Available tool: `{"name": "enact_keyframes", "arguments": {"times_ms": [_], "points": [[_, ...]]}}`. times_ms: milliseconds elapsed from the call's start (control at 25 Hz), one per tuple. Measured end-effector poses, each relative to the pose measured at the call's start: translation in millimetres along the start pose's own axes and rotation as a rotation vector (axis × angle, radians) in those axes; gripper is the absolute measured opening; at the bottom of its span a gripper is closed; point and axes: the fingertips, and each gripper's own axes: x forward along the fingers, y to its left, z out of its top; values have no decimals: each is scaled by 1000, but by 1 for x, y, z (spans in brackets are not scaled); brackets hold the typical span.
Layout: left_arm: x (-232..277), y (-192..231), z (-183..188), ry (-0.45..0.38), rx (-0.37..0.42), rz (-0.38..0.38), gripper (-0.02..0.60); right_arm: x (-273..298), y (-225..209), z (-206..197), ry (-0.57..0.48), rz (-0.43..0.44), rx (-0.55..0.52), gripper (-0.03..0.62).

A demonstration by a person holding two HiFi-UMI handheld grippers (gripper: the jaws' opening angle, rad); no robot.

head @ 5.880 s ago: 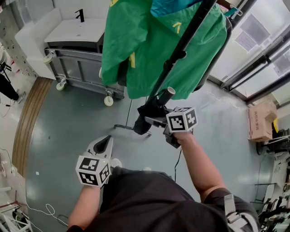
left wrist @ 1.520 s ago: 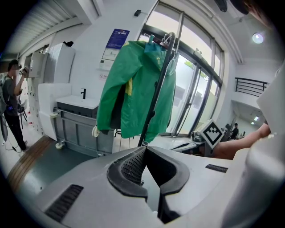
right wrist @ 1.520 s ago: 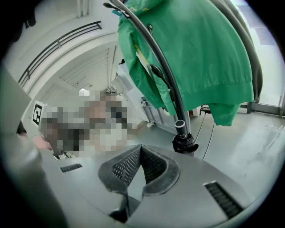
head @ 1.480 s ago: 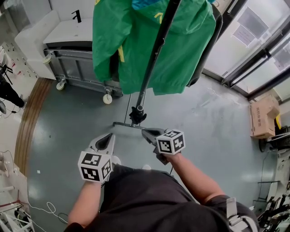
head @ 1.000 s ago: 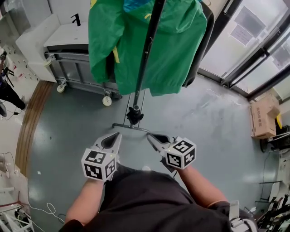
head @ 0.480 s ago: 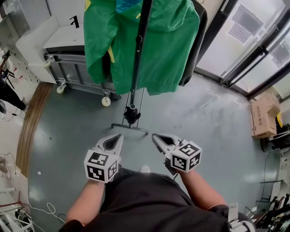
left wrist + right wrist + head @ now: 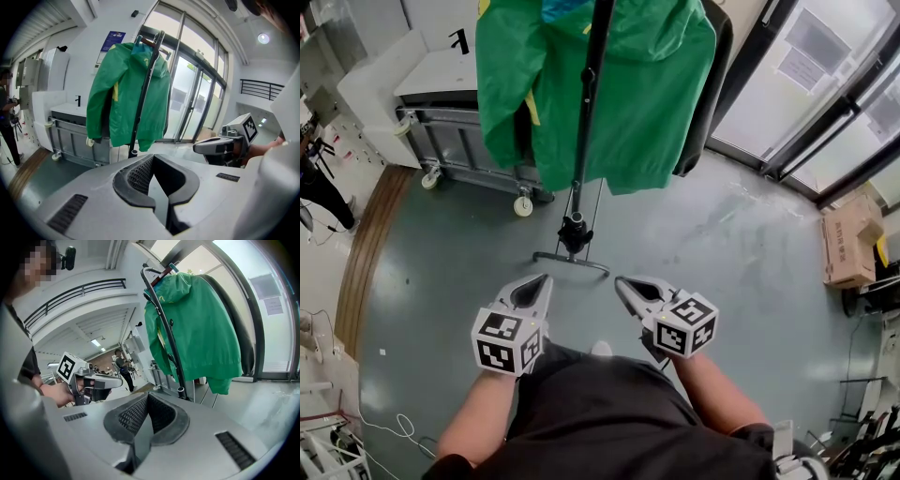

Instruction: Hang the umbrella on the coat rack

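The umbrella is black, slim and furled. It hangs straight down from the coat rack in front of a green jacket, and its ringed tip ends close above the rack's foot on the floor. My left claw and right claw sit low by my body, side by side and well apart from the umbrella. Both are pressed together with nothing between the jaws. The head view cuts off the umbrella's top. My two gripper views show its curved handle hooked high on the rack, above the jacket's hood. Only the head view shows the wheeled cart and the box.
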Motion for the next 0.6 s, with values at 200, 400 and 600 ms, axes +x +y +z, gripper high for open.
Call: {"name": "enact_keyframes", "arguments": {"times_ms": [200,400,600], "points": [[-1,0,1,-1,1,4,15,1,2,2,-1,11,-1,9],[-2,-2,0,0,2,3,15,0,5,1,-8,15,-7,9],[-3,0,-1,-3,-1,9,15,0,5,3,-15,14,-15,9]]}}
